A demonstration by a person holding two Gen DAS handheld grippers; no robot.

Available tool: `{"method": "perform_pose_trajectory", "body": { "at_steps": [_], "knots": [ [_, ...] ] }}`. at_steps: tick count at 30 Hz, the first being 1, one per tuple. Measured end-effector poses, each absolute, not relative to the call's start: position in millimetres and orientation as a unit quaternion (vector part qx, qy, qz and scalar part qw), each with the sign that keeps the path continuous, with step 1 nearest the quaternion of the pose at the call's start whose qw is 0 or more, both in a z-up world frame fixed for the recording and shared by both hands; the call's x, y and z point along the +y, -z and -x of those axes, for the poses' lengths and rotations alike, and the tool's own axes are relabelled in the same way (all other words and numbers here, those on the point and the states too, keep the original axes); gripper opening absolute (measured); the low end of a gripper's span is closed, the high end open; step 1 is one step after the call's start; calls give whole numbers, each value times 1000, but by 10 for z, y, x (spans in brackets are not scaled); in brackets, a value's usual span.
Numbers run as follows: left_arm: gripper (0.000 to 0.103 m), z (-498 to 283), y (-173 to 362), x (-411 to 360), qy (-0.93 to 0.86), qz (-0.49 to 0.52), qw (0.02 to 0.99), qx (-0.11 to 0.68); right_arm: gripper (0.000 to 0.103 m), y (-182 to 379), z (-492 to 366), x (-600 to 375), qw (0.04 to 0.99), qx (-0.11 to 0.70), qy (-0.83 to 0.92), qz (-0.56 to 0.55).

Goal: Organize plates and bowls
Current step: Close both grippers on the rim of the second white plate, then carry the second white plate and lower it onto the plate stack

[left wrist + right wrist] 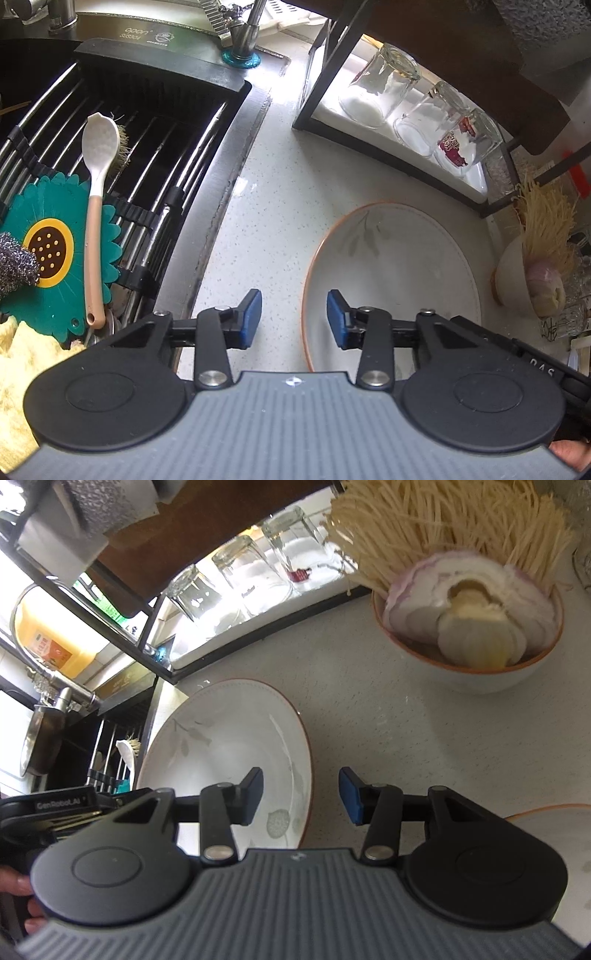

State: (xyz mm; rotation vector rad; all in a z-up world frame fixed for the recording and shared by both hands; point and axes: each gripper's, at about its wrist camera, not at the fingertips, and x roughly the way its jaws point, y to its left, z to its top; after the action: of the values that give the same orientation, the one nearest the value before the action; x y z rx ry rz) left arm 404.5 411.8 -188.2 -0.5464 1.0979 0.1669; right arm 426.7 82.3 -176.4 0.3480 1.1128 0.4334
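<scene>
A white oval plate (pixel 399 273) with an orange rim and grey leaf print lies on the speckled counter; it also shows in the right wrist view (pixel 229 746). My left gripper (pixel 294 318) is open and empty, its jaws straddling the plate's left rim. My right gripper (pixel 301 795) is open and empty, its jaws straddling the plate's right rim. A white orange-rimmed bowl (pixel 491 675) holding onion halves and dry noodles stands at the upper right; it also shows in the left wrist view (pixel 511 277). Another orange-rimmed dish (pixel 554 823) peeks in at the right edge.
A sink (pixel 229 155) with a roll-up drying rack (pixel 155 147) holds a spoon (pixel 96 177), a green flower mat (pixel 55 254), steel wool and a yellow cloth. A black-framed shelf (pixel 391 147) holds upturned glasses (pixel 376 85). A faucet (pixel 62 694) stands left.
</scene>
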Motion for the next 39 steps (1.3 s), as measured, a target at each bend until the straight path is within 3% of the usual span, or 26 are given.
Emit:
{"method": "perform_pose_trajectory", "body": {
  "at_steps": [2,4,7,9,20,39],
  "knots": [
    [34,-4079,1897,4119,-76,253,812,520,35,1782,-4279,843,813,520,-205,-166],
    [30,-4106,1901,4113,-72,249,812,523,34,1789,-4292,868,814,517,-208,-164],
    [22,-4148,1909,4091,-63,245,812,526,22,1808,-4298,897,814,517,-210,-161],
    [11,-4170,1900,4068,-52,242,814,526,22,1804,-4292,901,815,515,-212,-157],
    [11,-4066,1705,3984,-27,238,820,519,21,1641,-4181,823,826,508,-205,-135],
    [11,-3516,805,3642,32,247,842,478,21,854,-3512,387,863,442,-183,-164]
  ]
}}
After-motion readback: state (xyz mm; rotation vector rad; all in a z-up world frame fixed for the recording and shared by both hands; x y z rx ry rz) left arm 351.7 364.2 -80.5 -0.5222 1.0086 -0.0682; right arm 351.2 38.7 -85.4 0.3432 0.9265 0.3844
